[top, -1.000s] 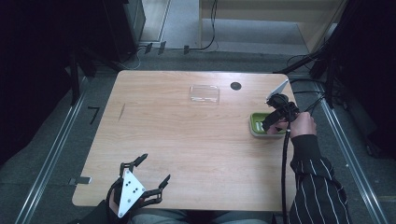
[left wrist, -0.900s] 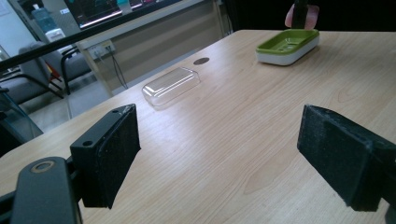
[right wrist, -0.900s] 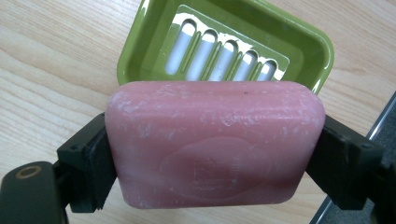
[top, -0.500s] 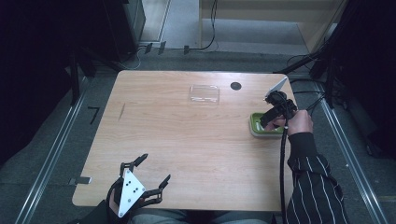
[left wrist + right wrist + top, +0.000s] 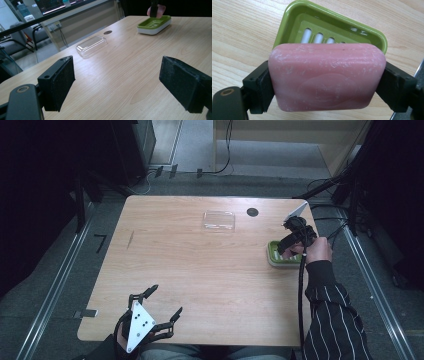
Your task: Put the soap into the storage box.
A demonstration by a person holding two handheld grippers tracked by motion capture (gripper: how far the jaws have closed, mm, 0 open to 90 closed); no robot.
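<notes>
The left gripper [image 5: 162, 307] rests at about 7 o'clock in the high view, held by the left hand [image 5: 125, 332]. Its fingers [image 5: 58, 82] stand wide apart and point toward 1 o'clock. The right gripper [image 5: 286, 245] is at 3 o'clock, the right hand [image 5: 316, 251] behind it, striped sleeve [image 5: 332, 320] reaching from 5 o'clock. Its fingers [image 5: 260, 87] are pressed on both ends of a pink bar [image 5: 327, 77]

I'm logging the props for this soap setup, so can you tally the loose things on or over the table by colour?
Pink: 1, the soap bar, held over the dish
Green: 1, the soap dish
Clear: 1, the plastic lid
Total: 3
</notes>
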